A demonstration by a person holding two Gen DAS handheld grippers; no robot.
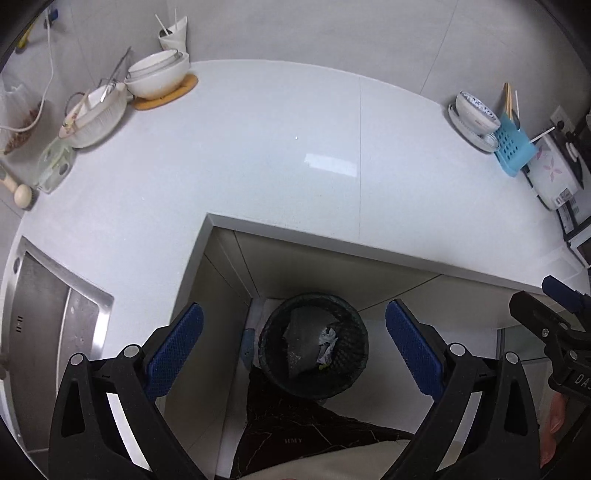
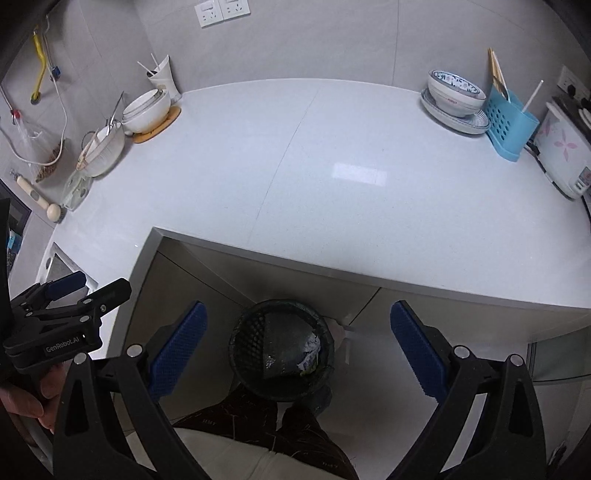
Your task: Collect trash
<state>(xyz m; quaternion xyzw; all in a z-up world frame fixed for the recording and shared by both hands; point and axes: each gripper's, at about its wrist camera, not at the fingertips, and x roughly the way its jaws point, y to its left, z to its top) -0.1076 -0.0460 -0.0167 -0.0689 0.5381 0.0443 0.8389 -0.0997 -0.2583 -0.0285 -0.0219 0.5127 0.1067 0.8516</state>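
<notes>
Left wrist view. One black mesh bin [image 1: 313, 345] on the floor, tucked into the inner corner under the white L-shaped counter [image 1: 258, 166]. One crumpled white wad of trash [image 1: 327, 341] inside it, toward the right side. Left gripper [image 1: 294, 349] spread wide, both blue pads bare, nothing between them, touching nothing; the bin shows in the gap below. On the counter: one stack of white bowls [image 1: 159, 75] on an orange mat, one white colander [image 1: 94, 116], one blue utensil caddy [image 1: 513, 147], one patterned bowl on a plate [image 1: 472, 114]. One steel sink [image 1: 48, 314] at left. Right gripper's black frame [image 1: 554, 332] at far right edge.

Right wrist view. Same single bin [image 2: 282, 350], same single wad [image 2: 310, 354] inside, right of centre. Right gripper [image 2: 298, 349] also wide open, pads empty, clear of everything. Left gripper's frame [image 2: 62, 314] at left edge, held over the counter edge; its opening is hard to judge from here. One rice cooker [image 2: 563, 155] at the right end; two wall sockets [image 2: 221, 13] above.
</notes>
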